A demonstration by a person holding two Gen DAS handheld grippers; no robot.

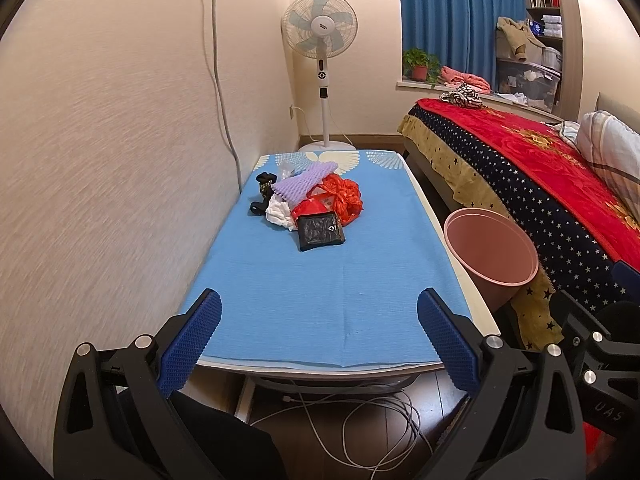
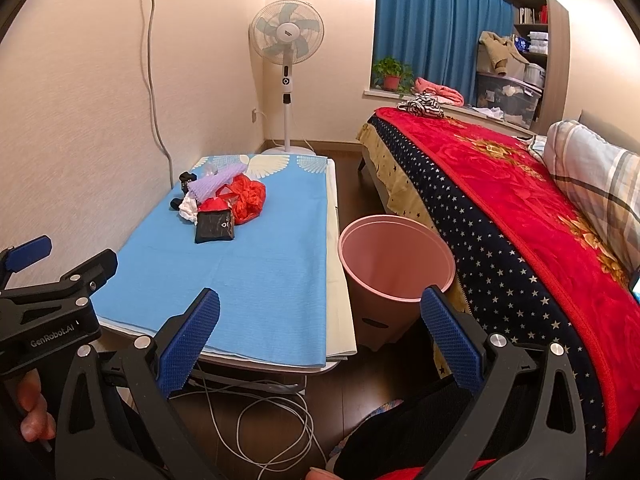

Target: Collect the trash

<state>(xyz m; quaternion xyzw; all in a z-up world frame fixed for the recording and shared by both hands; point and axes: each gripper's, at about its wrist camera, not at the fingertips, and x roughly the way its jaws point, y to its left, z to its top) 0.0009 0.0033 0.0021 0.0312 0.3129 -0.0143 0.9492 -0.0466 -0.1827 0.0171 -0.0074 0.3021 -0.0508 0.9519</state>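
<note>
Start of collection: both tools, left (image 1: pixel 318 334) and right (image 2: pixel 320 334), spread apart and empty at lower frame. Trash pile (image 1: pixel 308 208) sits mid-surface (image 1: pixel 320 300); bin (image 1: pixel 490 252) at right. Next: reach forward, grip one item.

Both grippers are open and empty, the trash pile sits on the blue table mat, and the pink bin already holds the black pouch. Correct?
Not quite: the pink bin is empty, as the right wrist view shows. The black pouch still lies at the near edge of the trash pile. The rest holds: left gripper and right gripper are open and empty.
</note>
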